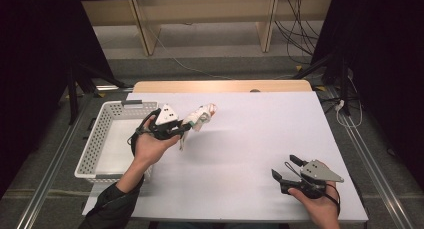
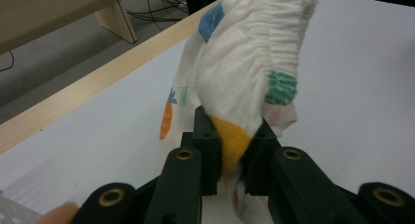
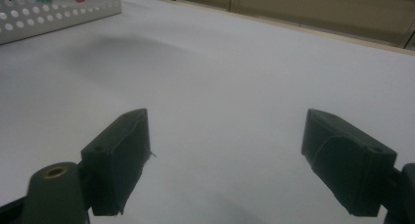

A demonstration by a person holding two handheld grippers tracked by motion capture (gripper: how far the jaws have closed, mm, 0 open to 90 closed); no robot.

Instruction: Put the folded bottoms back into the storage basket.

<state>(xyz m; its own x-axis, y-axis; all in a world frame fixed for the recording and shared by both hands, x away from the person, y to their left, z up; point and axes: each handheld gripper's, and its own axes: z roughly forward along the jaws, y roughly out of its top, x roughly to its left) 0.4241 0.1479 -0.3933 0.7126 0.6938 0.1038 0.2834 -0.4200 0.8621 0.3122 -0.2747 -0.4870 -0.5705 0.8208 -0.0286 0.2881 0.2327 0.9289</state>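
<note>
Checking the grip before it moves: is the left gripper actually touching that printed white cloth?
Touching. The left gripper view shows the left gripper clamped on the cloth.

One printed cloth (image 1: 200, 116), one white basket (image 1: 107, 110), two tools, one table (image 1: 260, 134).

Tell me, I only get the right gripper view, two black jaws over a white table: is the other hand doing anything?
Observer: Yes, the left gripper is shut on a white printed cloth.
Operator: Lying flat on the table?
Observer: No, the cloth is bunched, with a tail hanging toward the table.
Operator: That holed white thing at my top left?
Observer: A white basket; it sits at the table's left edge, beside that hand.
</note>
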